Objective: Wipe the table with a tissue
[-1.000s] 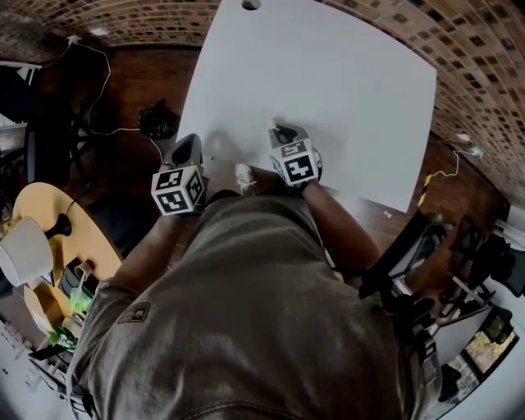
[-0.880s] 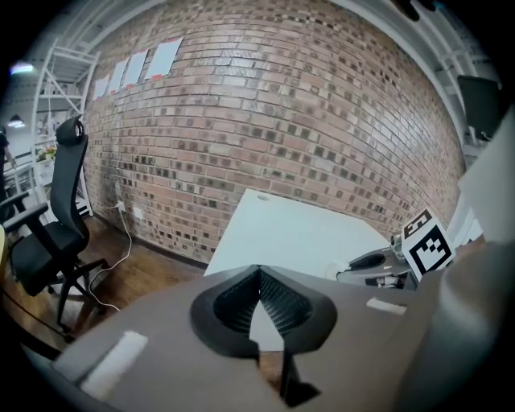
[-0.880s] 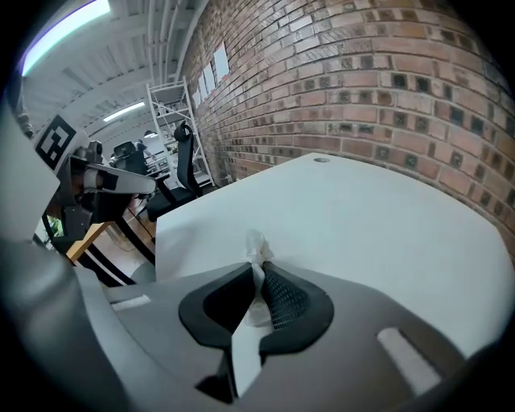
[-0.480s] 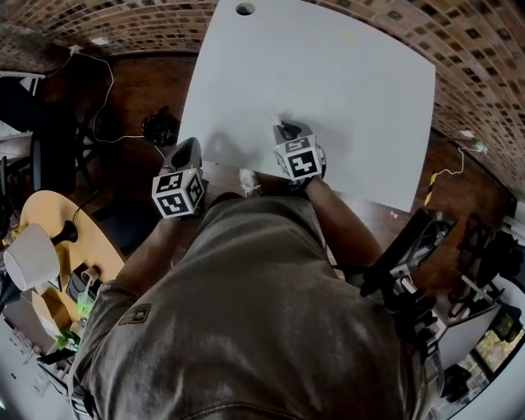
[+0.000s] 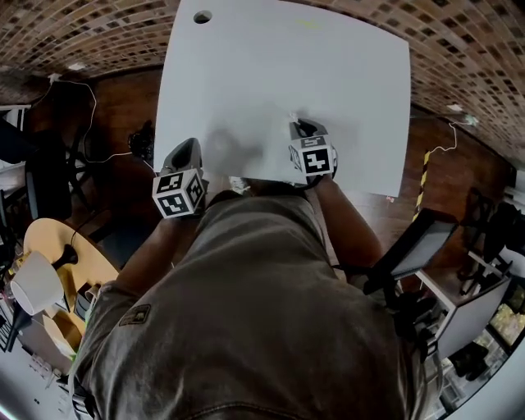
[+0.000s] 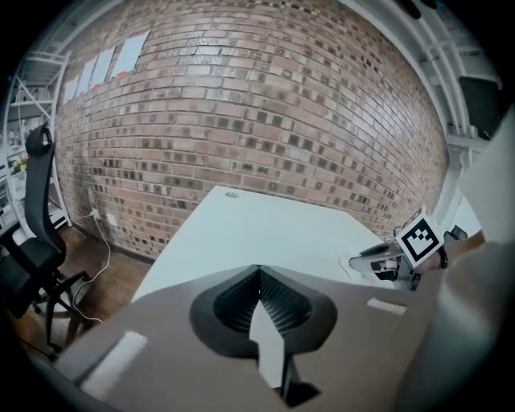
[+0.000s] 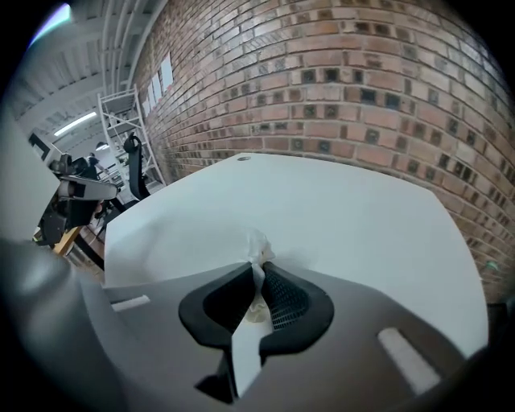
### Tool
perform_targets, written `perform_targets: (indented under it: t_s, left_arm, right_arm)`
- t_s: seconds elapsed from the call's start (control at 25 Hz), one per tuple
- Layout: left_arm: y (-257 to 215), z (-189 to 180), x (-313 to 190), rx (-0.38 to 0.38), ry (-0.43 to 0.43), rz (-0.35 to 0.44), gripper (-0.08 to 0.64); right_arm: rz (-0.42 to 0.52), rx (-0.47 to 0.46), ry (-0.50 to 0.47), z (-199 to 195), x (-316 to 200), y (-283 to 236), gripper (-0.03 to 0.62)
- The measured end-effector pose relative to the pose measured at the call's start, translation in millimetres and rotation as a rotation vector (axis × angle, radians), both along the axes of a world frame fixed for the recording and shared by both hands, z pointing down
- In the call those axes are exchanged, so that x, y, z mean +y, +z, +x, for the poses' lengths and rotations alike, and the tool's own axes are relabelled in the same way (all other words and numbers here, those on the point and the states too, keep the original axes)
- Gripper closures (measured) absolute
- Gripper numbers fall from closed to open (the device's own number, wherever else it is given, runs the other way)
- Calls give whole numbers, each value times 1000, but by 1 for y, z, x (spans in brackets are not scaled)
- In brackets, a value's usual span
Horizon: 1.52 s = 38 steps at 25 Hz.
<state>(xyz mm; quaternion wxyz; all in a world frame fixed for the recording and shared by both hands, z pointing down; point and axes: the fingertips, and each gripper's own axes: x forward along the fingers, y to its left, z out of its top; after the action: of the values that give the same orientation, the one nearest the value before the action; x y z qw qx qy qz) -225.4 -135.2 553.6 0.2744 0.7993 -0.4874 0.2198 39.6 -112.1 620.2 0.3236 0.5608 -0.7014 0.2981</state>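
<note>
The white table (image 5: 279, 66) fills the upper middle of the head view. My right gripper (image 5: 296, 125) rests on it near the front edge, shut on a crumpled white tissue (image 7: 257, 245) that sticks out past the jaw tips and touches the tabletop (image 7: 346, 209). My left gripper (image 5: 188, 148) hovers at the table's front left corner, shut with nothing between its jaws. In the left gripper view the shut left gripper (image 6: 258, 272) points across the table (image 6: 265, 233), with the right gripper (image 6: 358, 263) low at the right.
A cable hole (image 5: 202, 16) sits at the table's far left. A brick wall (image 6: 241, 105) runs behind. A black office chair (image 6: 32, 241) and cables (image 5: 90, 98) are on the left, a round wooden table (image 5: 49, 246) nearer me, and a dark chair (image 5: 418, 246) on the right.
My right gripper has slid the tissue to the right along the table near its front edge. The left gripper has stayed by the front left corner.
</note>
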Motion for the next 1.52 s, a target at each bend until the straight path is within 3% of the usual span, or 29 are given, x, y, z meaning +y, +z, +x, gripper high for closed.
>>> perform_targets:
  t_s: [0.24, 0.4, 1.16, 1.32, 1.52]
  left_arm:
    - [-1, 39, -4, 15, 62, 2, 558]
    - [-2, 49, -4, 17, 88, -1, 558]
    - [2, 15, 19, -7, 101, -8, 558]
    - [1, 20, 19, -13, 117, -2, 558]
    - [0, 40, 19, -14, 142, -1, 558]
  right_arm:
    - [-13, 34, 127, 64, 22, -1, 548]
    - [-19, 38, 174, 80, 35, -2, 549]
    - [-6, -45, 29, -33, 60, -1, 548]
    - [2, -57, 25, -34, 61, -1, 549]
    - [1, -46, 67, -5, 66, -1, 548]
